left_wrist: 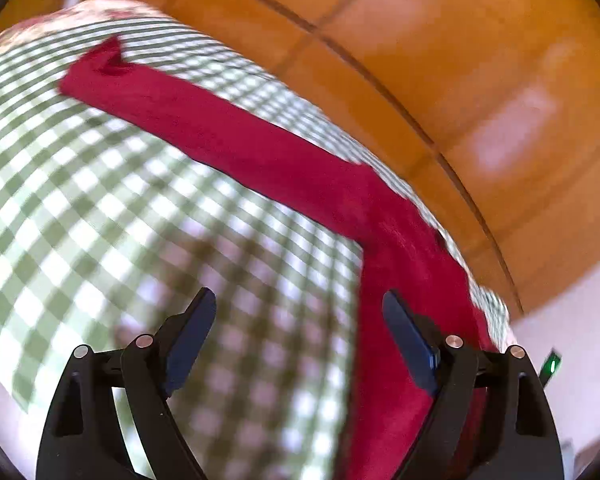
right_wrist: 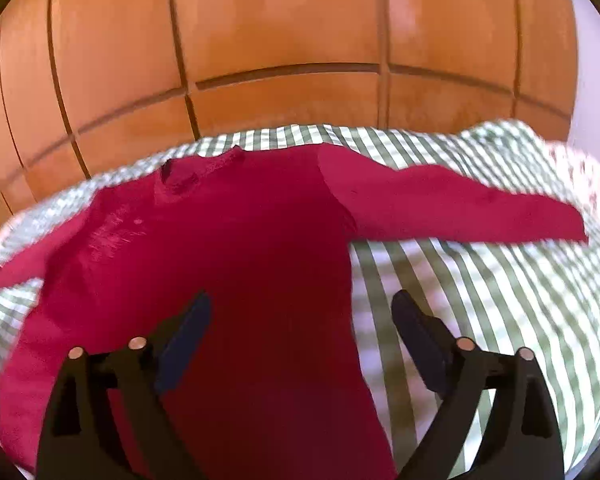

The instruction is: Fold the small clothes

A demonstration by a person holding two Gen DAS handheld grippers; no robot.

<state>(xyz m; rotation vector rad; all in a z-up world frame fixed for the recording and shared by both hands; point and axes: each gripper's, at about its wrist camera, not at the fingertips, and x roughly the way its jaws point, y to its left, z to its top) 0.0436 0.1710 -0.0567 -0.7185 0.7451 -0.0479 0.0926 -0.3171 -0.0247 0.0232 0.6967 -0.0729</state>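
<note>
1. Both tongs are spread wide and holding nothing. The left tongs (left_wrist: 298,344) hover over bare checked cloth, with one finger just at the edge of the red top. The right tongs (right_wrist: 302,344) hang over the body of the top, near its right side seam.
2. The red long-sleeved top (right_wrist: 236,264) lies spread out flat on the green-and-white checked sheet (right_wrist: 480,280), neckline pointing away toward the cabinets, both sleeves stretched out to the sides. The left wrist view mostly shows one long sleeve (left_wrist: 220,132) running off across the sheet.
3. Looks like folding hasn't really started: nothing is doubled over yet. This reads as the lining-up stage before the first fold.
4. Best guess for the next move: pinch a sleeve or side edge and carry it in across the body. The knit looks soft and floppy, so a shallow grip could let it slip or drag the whole top along.
5. The surface seems soft, like a bed or padded top; hard to say which. Behind it stands a wall of orange-brown wooden cabinet doors (right_wrist: 284,32). Both views are a bit motion-blurred.
</note>
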